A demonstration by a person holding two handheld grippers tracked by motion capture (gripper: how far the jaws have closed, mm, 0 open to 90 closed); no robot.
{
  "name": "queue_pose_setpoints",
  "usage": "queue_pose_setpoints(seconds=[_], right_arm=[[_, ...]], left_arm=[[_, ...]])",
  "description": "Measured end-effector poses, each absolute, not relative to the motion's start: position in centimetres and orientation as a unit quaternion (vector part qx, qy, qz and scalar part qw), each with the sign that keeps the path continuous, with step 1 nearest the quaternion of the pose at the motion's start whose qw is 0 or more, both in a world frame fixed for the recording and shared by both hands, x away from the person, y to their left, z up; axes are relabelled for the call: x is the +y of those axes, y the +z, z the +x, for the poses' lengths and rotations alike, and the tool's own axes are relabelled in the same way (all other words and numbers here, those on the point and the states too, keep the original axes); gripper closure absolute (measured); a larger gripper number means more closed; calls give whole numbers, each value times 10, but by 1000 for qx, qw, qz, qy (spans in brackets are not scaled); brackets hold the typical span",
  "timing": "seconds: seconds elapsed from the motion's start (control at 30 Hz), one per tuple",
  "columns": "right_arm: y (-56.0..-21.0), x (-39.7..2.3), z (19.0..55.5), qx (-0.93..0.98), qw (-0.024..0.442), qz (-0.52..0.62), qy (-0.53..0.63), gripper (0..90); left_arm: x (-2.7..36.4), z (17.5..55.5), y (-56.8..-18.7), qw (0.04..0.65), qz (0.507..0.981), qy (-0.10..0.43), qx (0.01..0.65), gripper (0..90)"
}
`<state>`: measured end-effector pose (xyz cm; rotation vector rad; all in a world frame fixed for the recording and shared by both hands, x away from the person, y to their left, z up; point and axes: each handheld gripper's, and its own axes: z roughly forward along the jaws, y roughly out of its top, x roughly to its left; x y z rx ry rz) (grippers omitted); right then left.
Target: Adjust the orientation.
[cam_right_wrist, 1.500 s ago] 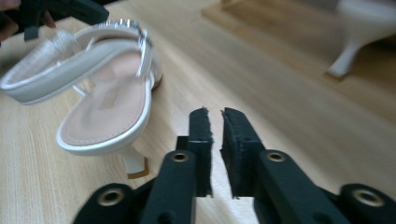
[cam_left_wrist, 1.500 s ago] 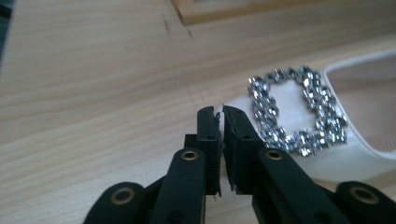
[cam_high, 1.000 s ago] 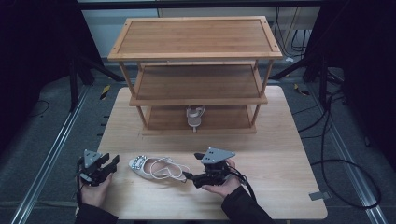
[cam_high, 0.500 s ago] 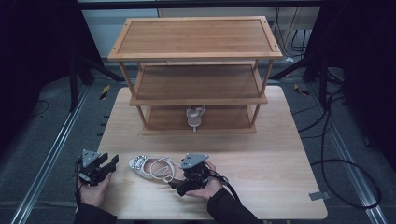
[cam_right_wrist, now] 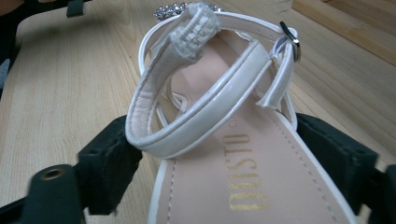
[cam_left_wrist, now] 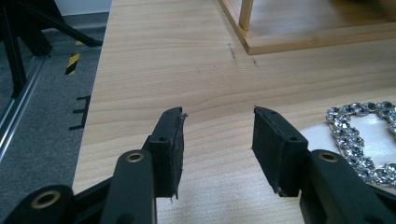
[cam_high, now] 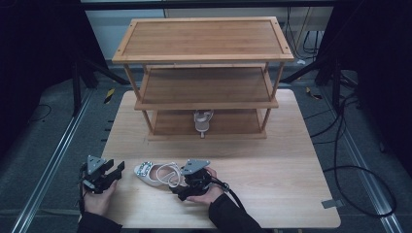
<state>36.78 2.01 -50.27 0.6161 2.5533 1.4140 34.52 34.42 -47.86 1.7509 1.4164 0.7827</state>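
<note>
Having slid in from about three o'clock, the right gripper [cam_high: 180, 188] now straddles the heel of the white sandal [cam_high: 156, 174] at the table's [cam_high: 291, 194] six o'clock edge, jaws just narrowing toward a grasp, while the left gripper [cam_high: 115, 171] waits half-open and empty at the sandal's nine o'clock.

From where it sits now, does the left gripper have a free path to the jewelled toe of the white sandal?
Probably yes. The left gripper stands open on bare table, and the sandal's jewelled toe lies just beside its fingers with nothing between. The right gripper straddles the heel end only.
</note>
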Motion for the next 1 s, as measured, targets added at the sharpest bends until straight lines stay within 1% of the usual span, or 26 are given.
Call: queue_pose_setpoints(seconds=[0.07, 0.1, 0.13, 0.3, 0.47, 0.67, 0.73, 1.0], right_arm=[[-502, 19, 369, 855, 71, 199, 474, 254], [-502, 18, 369, 857, 70, 194, 472, 340], [-501, 18, 368, 862, 79, 192, 464, 369], [-501, 17, 368, 860, 81, 196, 464, 374], [-502, 19, 368, 853, 76, 209, 472, 336], [-502, 20, 367, 851, 73, 212, 474, 349], [-501, 19, 366, 849, 77, 214, 478, 371], [-494, 10, 363, 844, 74, 223, 482, 384]], left_arm=[[344, 345, -479, 368, 683, 304, 552, 527], [344, 345, -479, 369, 683, 304, 552, 527], [344, 345, -479, 369, 683, 304, 552, 528], [343, 346, -479, 368, 684, 303, 551, 529], [343, 346, -479, 369, 685, 303, 551, 528], [344, 345, -478, 369, 683, 305, 552, 529], [345, 345, -478, 369, 682, 305, 553, 530], [346, 345, -478, 369, 679, 306, 556, 532]])
